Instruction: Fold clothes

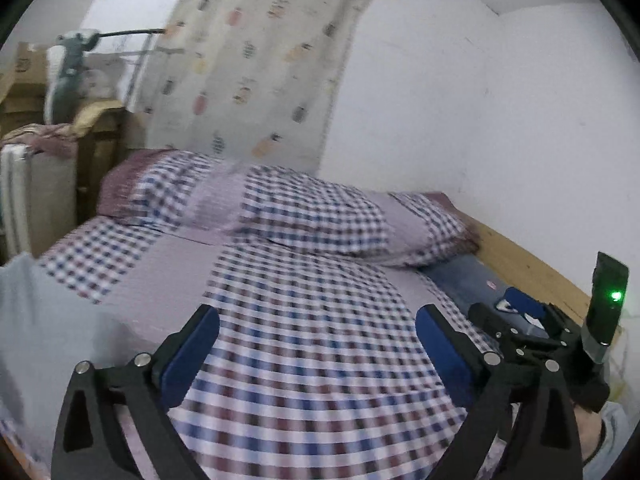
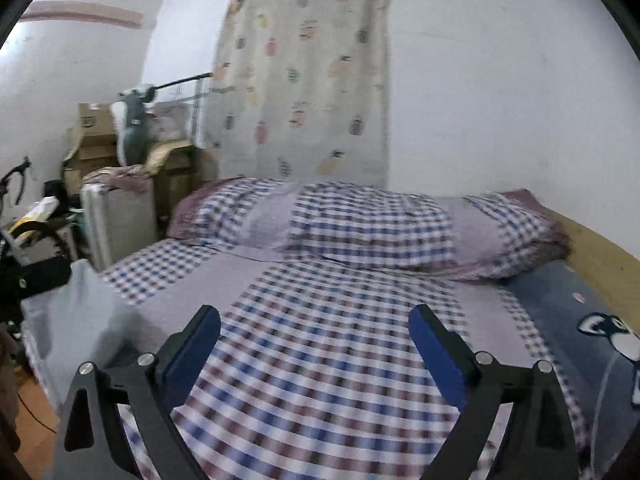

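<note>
Left gripper (image 1: 318, 326) jaws wide apart, nothing between, hovering over the checked sheet (image 1: 312, 360). Right gripper (image 2: 316, 328) same: jaws spread, empty, above the same sheet. In the left wrist view the right gripper's body shows at far right, green light lit on a black unit (image 1: 606, 300).

Pale grey-blue garment (image 2: 76, 316) hangs or lies bunched at the bed's left edge, left of both grippers; neither touches it. Fold state unclear.

Middle of the bed is flat and open, wide room between the grippers and the pillows (image 2: 372, 224). Right edge: blue blanket with a cartoon animal print (image 2: 600, 332) along a wooden bed rail (image 2: 600, 248) against the white wall. Left edge drops to a wooden floor (image 2: 36, 412).

Further left: a pale suitcase (image 2: 116, 220), stacked cardboard boxes (image 2: 94, 128); printing on a box is too blurred to read. Behind the pillows hangs a fruit-print curtain (image 2: 304, 80).
</note>
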### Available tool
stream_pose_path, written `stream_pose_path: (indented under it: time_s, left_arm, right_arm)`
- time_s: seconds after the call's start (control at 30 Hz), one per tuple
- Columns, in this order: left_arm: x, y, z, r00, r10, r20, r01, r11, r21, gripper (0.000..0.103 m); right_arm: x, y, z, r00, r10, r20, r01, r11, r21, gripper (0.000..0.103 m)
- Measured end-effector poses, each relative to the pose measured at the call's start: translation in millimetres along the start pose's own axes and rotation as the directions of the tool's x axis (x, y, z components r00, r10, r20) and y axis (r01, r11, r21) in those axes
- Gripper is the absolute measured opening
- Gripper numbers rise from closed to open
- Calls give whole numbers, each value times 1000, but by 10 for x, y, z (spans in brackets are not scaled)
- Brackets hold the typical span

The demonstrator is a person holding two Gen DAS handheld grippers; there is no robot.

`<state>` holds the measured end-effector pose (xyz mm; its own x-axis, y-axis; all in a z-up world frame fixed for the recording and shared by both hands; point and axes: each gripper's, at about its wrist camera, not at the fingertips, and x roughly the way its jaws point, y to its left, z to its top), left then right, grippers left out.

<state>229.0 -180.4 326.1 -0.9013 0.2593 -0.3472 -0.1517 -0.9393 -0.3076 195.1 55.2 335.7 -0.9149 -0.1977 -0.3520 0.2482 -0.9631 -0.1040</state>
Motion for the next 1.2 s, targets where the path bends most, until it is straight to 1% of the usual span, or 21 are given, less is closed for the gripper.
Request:
stream_pose_path:
  time_s: [0.07, 0.17, 0.3, 0.5, 0.63, 0.73, 0.8, 0.87, 0.93, 1.0, 1.1, 1.2]
  left_arm:
    - [241, -304, -131, 999, -28, -25, 29, 1000, 13, 102]
    - [596, -695, -322, 997, -40, -73, 42, 999, 22, 102]
    - [987, -1098, -596, 989, -57, -136, 61, 998, 24, 102]
    - [1488, -1414, -934, 981, -43, -191, 59, 995, 81, 102]
    - [1732, -1454, -1125, 976, -6, -218, 30, 993, 110, 102]
    - [1894, -1384, -1235, 973, 36, -230, -5, 991, 132, 102]
    - [2046, -1314, -1311, 969, 79, -233, -42, 986, 160, 102]
    - [2206, -1250, -1396, 966, 140, -218, -92, 971, 219, 102]
    - [2359, -1181, -1454, 959, 176, -221, -117, 960, 256, 102]
    - [2525, -1073, -1549, 953, 195, -234, -129, 955, 268, 102]
    - [2721, -919, -1696, 943, 222, -248, -152, 950, 273, 102]
    - [2905, -762, -1836, 929, 249, -272, -175, 947, 271, 102]
  right_arm:
    - [-32, -258, -96, 999, -40, -13, 41, 999, 15, 98]
    - [-35, -678, -291, 994, -98, -51, 100, 994, 53, 98]
    - [48, -1105, -516, 983, -143, -114, 154, 984, 92, 98]
    - [270, -1538, -848, 966, -184, -180, 210, 968, 135, 98]
    - [526, -1696, -1050, 952, -199, -231, 238, 959, 155, 98]
    - [746, -1730, -1185, 944, -195, -265, 243, 957, 161, 98]
    - [914, -1720, -1278, 940, -191, -283, 242, 957, 158, 98]
    - [1115, -1699, -1384, 934, -187, -305, 242, 958, 154, 98]
    - [1304, -1673, -1472, 929, -180, -324, 238, 959, 151, 98]
    - [1527, -1620, -1567, 921, -186, -341, 243, 961, 130, 98]
    - [1803, -1512, -1704, 915, -205, -347, 249, 965, 86, 98]
    - [2034, -1422, -1853, 909, -200, -367, 243, 967, 73, 98]
